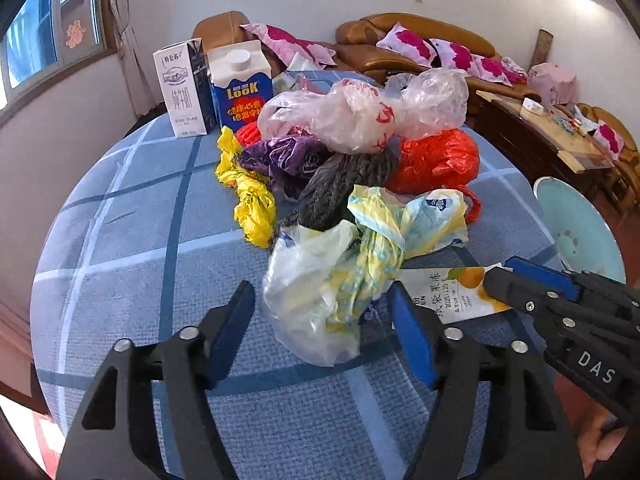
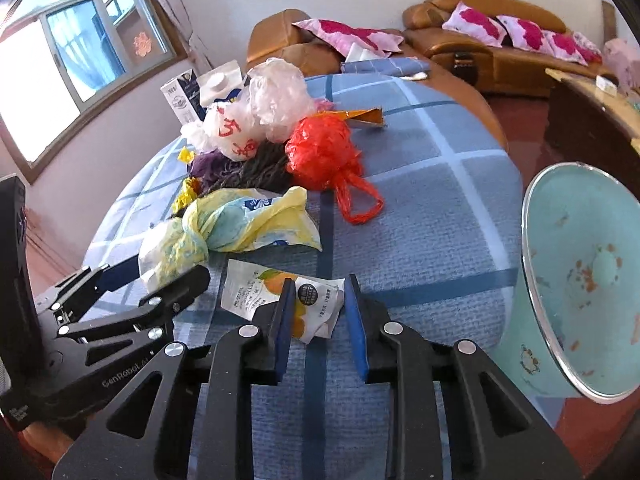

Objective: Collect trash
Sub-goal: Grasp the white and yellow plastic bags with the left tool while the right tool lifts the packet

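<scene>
Closest to the lens is the left gripper [image 1: 322, 316], jaws about half open around the knotted pale-yellow plastic bag [image 1: 340, 280] at the near edge of the table [image 1: 120, 280]. The far pad looks close to the plastic, the other one clearly isn't touching, so no grip yet. The right gripper [image 2: 318, 320] sits just beside it, jaws narrow, straddling the crumpled orange-print snack wrapper [image 2: 276, 296]; can't tell if the pads actually pinch it. The rest of the bag pile sits mid-table, with the milk cartons [image 1: 212, 88] at the far edge. The teal bin [image 2: 580, 280] waits off the table's right edge. Looks like the pick-up step: next both need to squeeze shut, lift, and swing over to the bin.
</scene>
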